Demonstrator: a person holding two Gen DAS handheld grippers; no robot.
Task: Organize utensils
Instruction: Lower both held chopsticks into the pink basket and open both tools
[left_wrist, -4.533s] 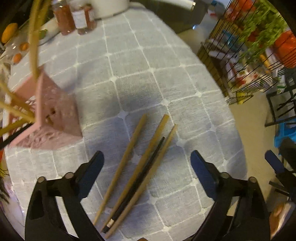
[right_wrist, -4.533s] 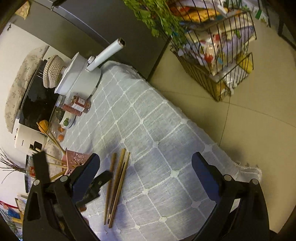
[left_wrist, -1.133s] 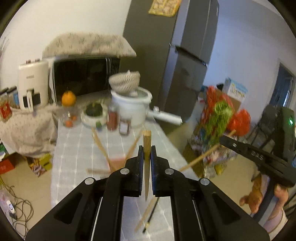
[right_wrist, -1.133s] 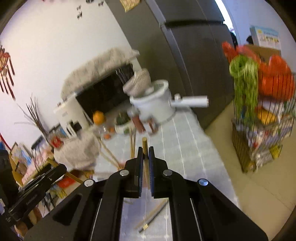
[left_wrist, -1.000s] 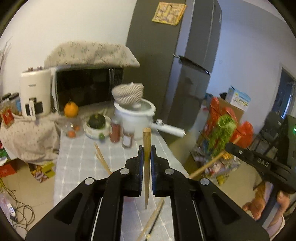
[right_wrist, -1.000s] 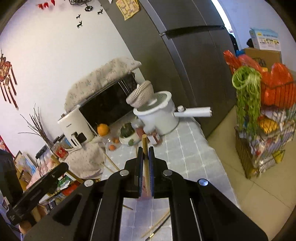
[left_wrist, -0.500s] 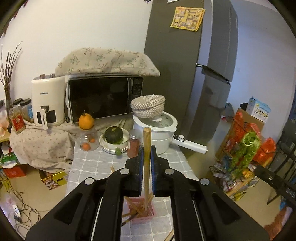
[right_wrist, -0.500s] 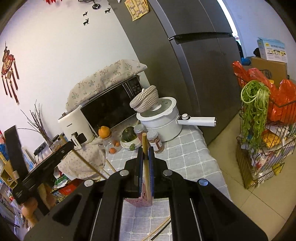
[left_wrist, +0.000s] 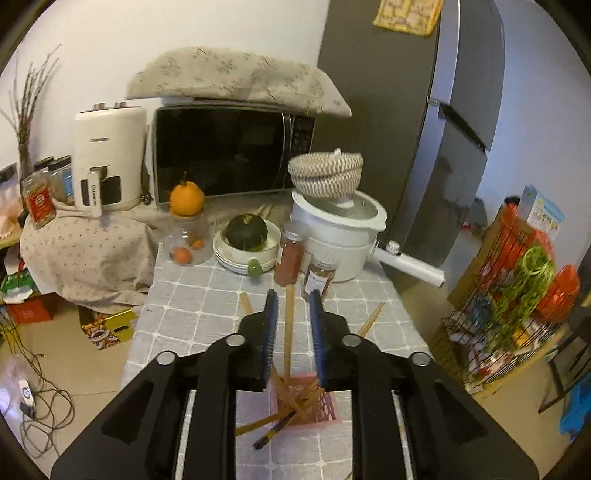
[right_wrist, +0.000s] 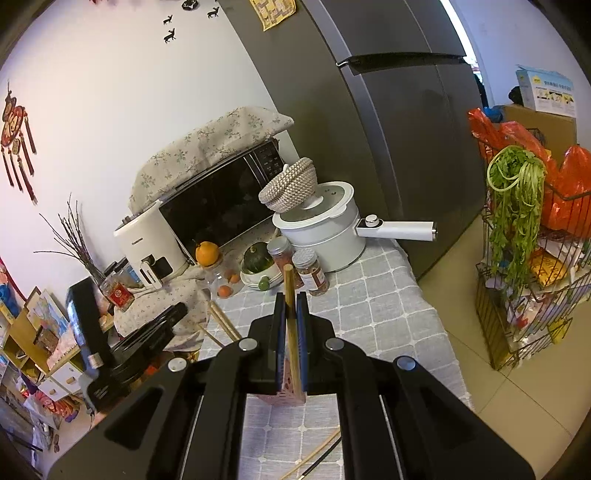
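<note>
My left gripper (left_wrist: 292, 299) hangs above the pink holder (left_wrist: 325, 406). Its jaws are opening. A wooden chopstick (left_wrist: 289, 332) stands upright between the pads without touching them, its lower end in the holder among several other chopsticks (left_wrist: 295, 410). My right gripper (right_wrist: 291, 299) is shut on another wooden chopstick (right_wrist: 289, 280), held upright in front of the pink holder (right_wrist: 286, 393), which its jaws mostly hide. A wooden and a black chopstick (right_wrist: 314, 459) lie loose on the grey checked tablecloth (right_wrist: 384, 317) near the front.
At the table's far end stand a white pot (left_wrist: 340, 236) with a long handle, two spice jars (left_wrist: 291, 254), stacked plates (left_wrist: 236, 264) with a green squash, and a glass jar (left_wrist: 186, 240). A wire rack (left_wrist: 509, 306) stands on the floor to the right.
My left gripper came forward and down over the pink holder, and its jaws have parted from the chopstick, whose end now rests in the holder. The right gripper keeps its chopstick and has hardly moved.
</note>
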